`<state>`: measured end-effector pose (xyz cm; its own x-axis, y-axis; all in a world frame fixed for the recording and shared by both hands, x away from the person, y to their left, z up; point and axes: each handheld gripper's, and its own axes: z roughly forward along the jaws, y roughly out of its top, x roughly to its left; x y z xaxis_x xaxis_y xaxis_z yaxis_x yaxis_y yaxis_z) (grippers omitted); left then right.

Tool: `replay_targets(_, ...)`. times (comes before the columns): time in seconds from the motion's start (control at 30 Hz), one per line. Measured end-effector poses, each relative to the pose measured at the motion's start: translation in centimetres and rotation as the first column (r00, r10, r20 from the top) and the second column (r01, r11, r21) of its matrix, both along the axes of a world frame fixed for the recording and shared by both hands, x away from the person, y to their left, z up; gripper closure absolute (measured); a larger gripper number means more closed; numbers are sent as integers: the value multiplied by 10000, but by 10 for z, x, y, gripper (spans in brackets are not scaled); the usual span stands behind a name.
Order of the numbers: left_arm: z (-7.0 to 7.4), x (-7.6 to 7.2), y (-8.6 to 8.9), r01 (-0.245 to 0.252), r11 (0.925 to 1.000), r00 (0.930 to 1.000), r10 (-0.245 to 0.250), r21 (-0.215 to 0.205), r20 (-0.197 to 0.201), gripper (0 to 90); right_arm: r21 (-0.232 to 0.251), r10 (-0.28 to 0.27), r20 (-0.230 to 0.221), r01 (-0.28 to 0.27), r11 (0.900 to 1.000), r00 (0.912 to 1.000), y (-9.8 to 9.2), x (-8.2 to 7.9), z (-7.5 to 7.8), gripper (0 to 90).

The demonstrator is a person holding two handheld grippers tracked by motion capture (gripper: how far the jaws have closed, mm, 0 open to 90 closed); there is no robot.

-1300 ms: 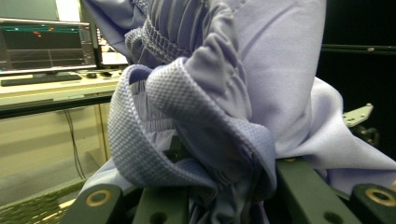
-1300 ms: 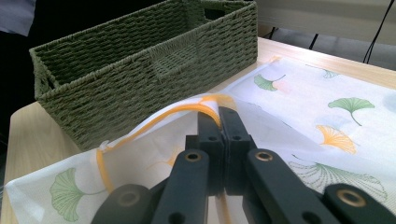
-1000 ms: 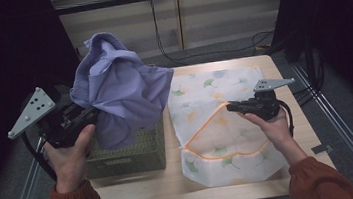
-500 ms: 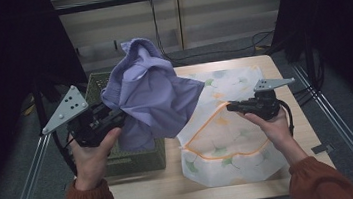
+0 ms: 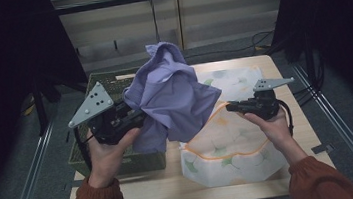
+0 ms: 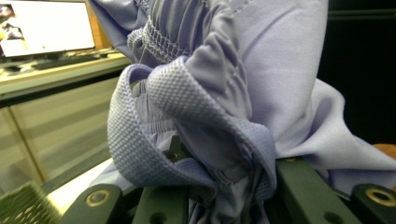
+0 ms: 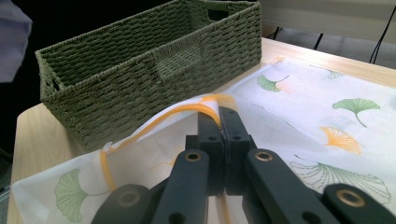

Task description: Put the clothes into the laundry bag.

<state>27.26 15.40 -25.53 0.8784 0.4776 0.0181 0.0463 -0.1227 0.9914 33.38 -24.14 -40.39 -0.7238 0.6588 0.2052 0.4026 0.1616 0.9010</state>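
My left gripper (image 5: 135,115) is shut on a bunched lavender garment (image 5: 176,97) and holds it in the air between the green woven basket (image 5: 116,159) and the leaf-print bag (image 5: 232,146). In the left gripper view the garment's (image 6: 233,93) mesh-edged folds are squeezed between the jaws. My right gripper (image 5: 230,106) is shut on the bag's orange rim (image 7: 187,109) and lifts that edge off the table. The cloth hangs over the bag's left side and hides part of it. The basket (image 7: 140,60) stands just beyond the lifted rim.
The wooden table (image 5: 175,190) has metal rails along both sides. Cables lie behind its far edge (image 5: 263,39). A lit monitor (image 6: 46,25) stands off to one side in the left gripper view.
My left gripper has carried the garment rightward, from above the basket toward the bag. The right gripper and the bag's rim have stayed where they were.
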Motion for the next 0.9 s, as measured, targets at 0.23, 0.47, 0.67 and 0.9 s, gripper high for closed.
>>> replay_targets(0.23, -7, 4, -23, 433, 9991, 9988, -433, -41, -227, 757, 6, 48, -23, -48, 10000, 10000, 1, 1, 0, 893)
replay_targets(0.47, -26, 4, -43, 789, 9946, 9951, -745, 677, -644, 757, 4, 127, -12, -127, 9999, 9999, 0, 1, 0, 894)
replay_targets(0.67, -36, 3, -58, 1178, 9902, 9904, -1117, 751, -815, 757, 21, 146, 1, -146, 9999, 9999, 0, 0, 1, 894)
replay_targets(0.9, -44, 2, -73, 1672, 9842, 9803, -1597, 581, -1159, 757, 82, 156, 8, -156, 9998, 9999, 0, 1, 1, 894)
